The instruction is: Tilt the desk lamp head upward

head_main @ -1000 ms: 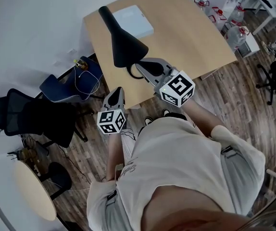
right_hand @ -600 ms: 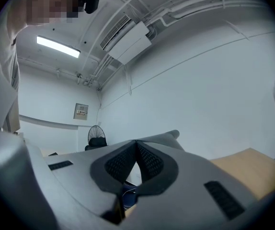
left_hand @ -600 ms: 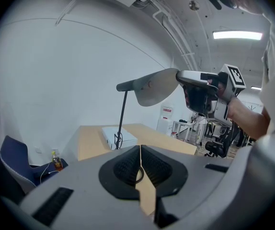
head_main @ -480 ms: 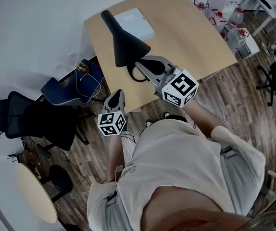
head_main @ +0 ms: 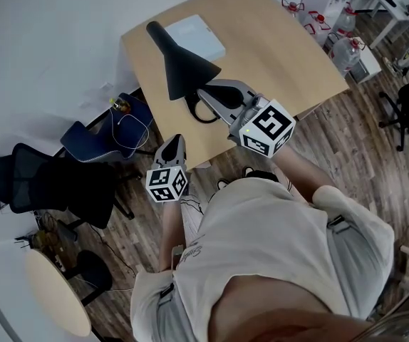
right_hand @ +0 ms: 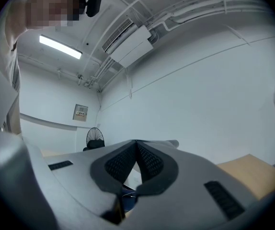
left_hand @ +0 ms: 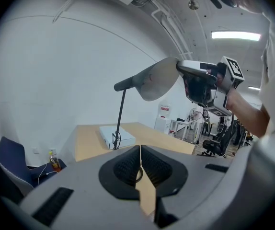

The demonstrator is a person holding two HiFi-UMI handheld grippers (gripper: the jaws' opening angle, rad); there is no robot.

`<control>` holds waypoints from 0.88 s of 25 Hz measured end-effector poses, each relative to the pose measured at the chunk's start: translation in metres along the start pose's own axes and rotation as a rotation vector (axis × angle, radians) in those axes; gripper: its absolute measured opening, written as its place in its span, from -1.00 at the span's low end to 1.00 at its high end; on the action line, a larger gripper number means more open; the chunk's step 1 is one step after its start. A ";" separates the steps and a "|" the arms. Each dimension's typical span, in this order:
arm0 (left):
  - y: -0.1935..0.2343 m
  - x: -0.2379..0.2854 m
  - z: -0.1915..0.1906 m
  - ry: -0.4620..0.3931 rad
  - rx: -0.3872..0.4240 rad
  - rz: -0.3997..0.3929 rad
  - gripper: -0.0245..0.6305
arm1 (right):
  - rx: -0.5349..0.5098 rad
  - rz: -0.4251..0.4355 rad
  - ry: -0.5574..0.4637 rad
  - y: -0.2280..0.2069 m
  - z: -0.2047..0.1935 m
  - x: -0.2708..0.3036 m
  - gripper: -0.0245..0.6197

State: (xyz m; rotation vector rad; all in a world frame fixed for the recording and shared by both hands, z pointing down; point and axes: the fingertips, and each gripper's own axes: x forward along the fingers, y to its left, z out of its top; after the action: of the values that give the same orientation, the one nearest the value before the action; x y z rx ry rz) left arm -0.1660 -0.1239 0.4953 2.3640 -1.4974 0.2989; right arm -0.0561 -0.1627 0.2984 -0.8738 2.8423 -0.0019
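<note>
Looking down from my head, my right tongs [head_main: 203,95] reach over the near part of the wooden surface [head_main: 276,55], and their tips sit at the wide rim of the black, cone-shaped lamp head [head_main: 183,66]. The lamp head lies across the view above the surface, its narrow end pointing toward the far left corner and its wide end toward me. A flat white box [head_main: 197,34] lies on the surface beyond it. My left tongs [head_main: 175,141] hang lower and nearer to me, just off the near edge of the surface and apart from the lamp. A blue chair [head_main: 97,130] stands on the floor to the left.

In the left gripper view, my left tongs [left_hand: 140,150] are pressed together with nothing between them. Past them the thin lamp pole [left_hand: 120,114] rises from beside the white box [left_hand: 113,135]. The lamp head [left_hand: 154,78] sits at its top with its pale inside facing right. My right tongs [left_hand: 181,70] meet its rim from the right.

In the right gripper view, my right tongs [right_hand: 136,145] are clamped on the rim of the lamp head [right_hand: 131,176], which shows as a pale sliver between the pads. A standing fan [right_hand: 94,137] is far off against the wall.
</note>
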 end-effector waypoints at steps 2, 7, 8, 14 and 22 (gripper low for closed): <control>0.000 0.000 -0.001 0.002 -0.001 -0.002 -0.87 | -0.003 -0.002 0.001 -0.001 0.002 -0.001 -0.94; 0.000 0.001 -0.005 0.011 -0.004 -0.006 -0.87 | -0.017 -0.005 -0.008 -0.001 0.010 0.000 -0.94; -0.001 0.001 -0.005 0.012 -0.005 -0.006 -0.87 | -0.020 -0.005 -0.010 -0.002 0.012 0.000 -0.94; 0.002 0.000 -0.010 0.012 -0.013 -0.009 -0.87 | -0.053 -0.006 -0.014 0.001 0.020 0.005 -0.94; 0.005 -0.003 -0.014 0.009 -0.025 -0.001 -0.87 | -0.020 -0.008 -0.010 -0.001 0.015 0.004 -0.94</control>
State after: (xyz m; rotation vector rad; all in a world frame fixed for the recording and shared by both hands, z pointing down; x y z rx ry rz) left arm -0.1715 -0.1182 0.5078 2.3416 -1.4871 0.2882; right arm -0.0565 -0.1655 0.2826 -0.8867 2.8347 0.0294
